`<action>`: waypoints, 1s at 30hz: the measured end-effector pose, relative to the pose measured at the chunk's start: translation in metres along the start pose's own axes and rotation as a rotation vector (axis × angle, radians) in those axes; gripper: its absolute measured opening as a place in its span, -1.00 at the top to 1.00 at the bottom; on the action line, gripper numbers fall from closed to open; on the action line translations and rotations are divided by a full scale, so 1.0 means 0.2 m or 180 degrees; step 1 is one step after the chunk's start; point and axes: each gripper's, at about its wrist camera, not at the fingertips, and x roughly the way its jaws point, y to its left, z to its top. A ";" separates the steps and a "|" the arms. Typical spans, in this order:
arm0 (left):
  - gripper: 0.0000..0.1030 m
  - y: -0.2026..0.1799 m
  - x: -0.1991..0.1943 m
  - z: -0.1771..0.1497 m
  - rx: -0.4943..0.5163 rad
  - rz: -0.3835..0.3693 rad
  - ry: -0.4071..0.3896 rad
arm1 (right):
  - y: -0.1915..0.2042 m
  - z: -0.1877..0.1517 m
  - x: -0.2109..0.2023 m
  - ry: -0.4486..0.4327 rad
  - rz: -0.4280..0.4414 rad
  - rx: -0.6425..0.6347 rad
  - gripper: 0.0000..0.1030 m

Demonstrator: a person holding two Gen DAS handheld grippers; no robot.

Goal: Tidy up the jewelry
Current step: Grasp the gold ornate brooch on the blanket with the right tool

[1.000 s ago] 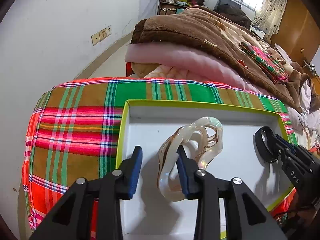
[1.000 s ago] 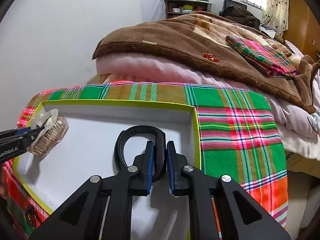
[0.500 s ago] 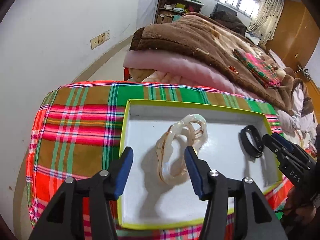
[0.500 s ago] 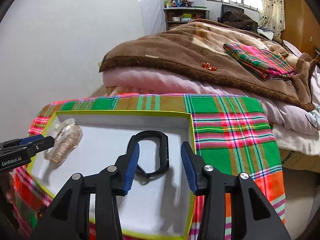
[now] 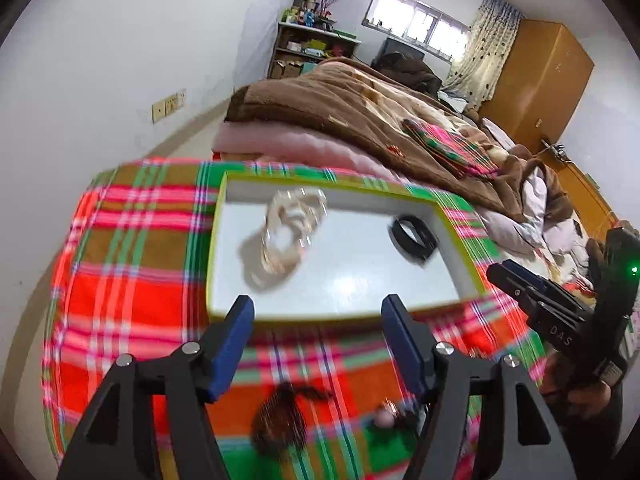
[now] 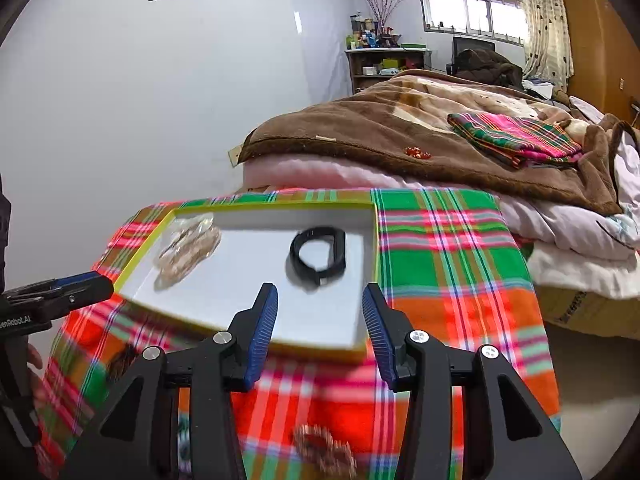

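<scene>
Holding both tools above the near edge of the plaid-covered tabletop point(image 6: 452, 280), I have the left hand-held gripper point(image 5: 318, 332) with its jaws spread wide and nothing between them, and the right hand-held gripper point(image 6: 320, 328) likewise apart and empty. Just beyond the fingertips sits the shallow white tray point(image 5: 352, 276) with its yellow-green rim. Inside it, toward the left end, lies the translucent amber-and-clear hair claw point(image 5: 288, 236), and toward the right end, well apart from it, the black bracelet point(image 6: 318, 256) rests flat on the tray floor. I judge those two pieces as sorted. On the cloth nearer to me, outside the tray, more remains: a dark brown fuzzy piece point(image 5: 280, 420) below the left tool, a small pale trinket point(image 5: 386, 416) just beside it, and a brownish beaded piece point(image 6: 324, 452) under the right tool; all three are blurred, so I cannot say exactly what they are. My reading is that the job is partway done, with these loose items left to pick up and place in the tray.
</scene>
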 end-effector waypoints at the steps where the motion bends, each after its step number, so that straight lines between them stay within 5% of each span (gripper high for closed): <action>1: -0.33 0.00 -0.02 -0.02 0.0000 -0.0015 0.0006 | 0.00 -0.02 -0.02 0.0001 0.0002 -0.0012 0.06; 11: -0.31 0.03 -0.12 -0.29 -0.0130 0.0194 0.0163 | -0.07 -0.24 -0.17 0.0095 0.0054 -0.0102 0.02; 30: -0.33 0.06 -0.20 -0.52 -0.0274 -0.0006 0.0157 | -0.02 -0.38 -0.10 0.0331 0.0253 -0.0732 0.06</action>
